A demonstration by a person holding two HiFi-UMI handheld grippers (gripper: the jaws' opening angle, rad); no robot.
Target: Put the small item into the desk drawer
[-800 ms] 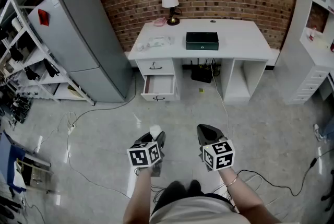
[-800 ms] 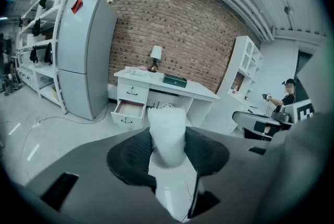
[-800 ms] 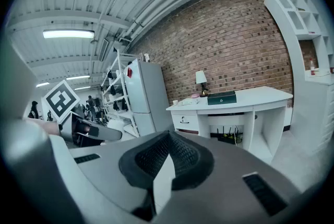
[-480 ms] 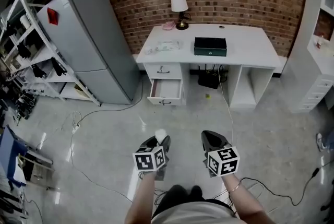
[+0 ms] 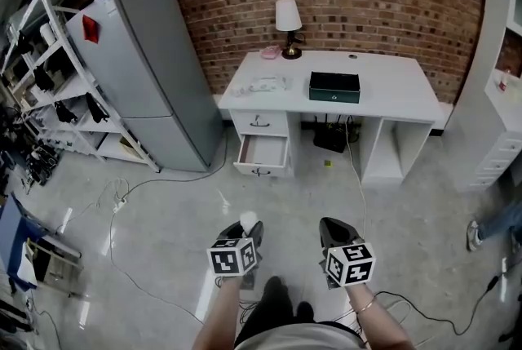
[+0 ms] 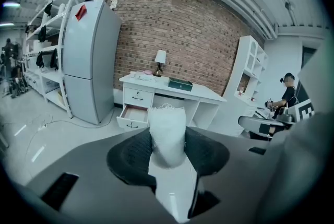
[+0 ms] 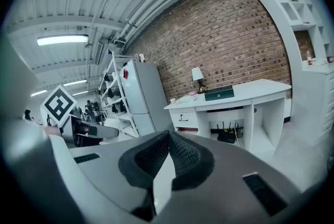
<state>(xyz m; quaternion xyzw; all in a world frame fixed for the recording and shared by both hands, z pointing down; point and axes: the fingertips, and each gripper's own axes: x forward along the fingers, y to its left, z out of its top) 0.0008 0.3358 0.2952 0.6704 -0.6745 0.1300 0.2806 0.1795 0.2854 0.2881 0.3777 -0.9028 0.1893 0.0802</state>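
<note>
Left gripper (image 5: 245, 232) has its jaws closed on a small white packet (image 6: 167, 133). The pads pinch its lower half and its crimped top sticks up past the fingertips. Right gripper (image 7: 167, 137) holds nothing, its pads pressed together at the tips. Both grippers sit side by side low in the head view, well apart from the white desk (image 5: 383, 89) across the floor. On the desk's left side the lower drawer (image 5: 263, 153) is pulled open, with the closed one just above it. On the desktop there's a dark green box (image 5: 334, 86) mid-desk and a lamp (image 5: 286, 18) at the back left corner. A grey fridge (image 5: 151, 71) stands left of the desk against the brick wall.
</note>
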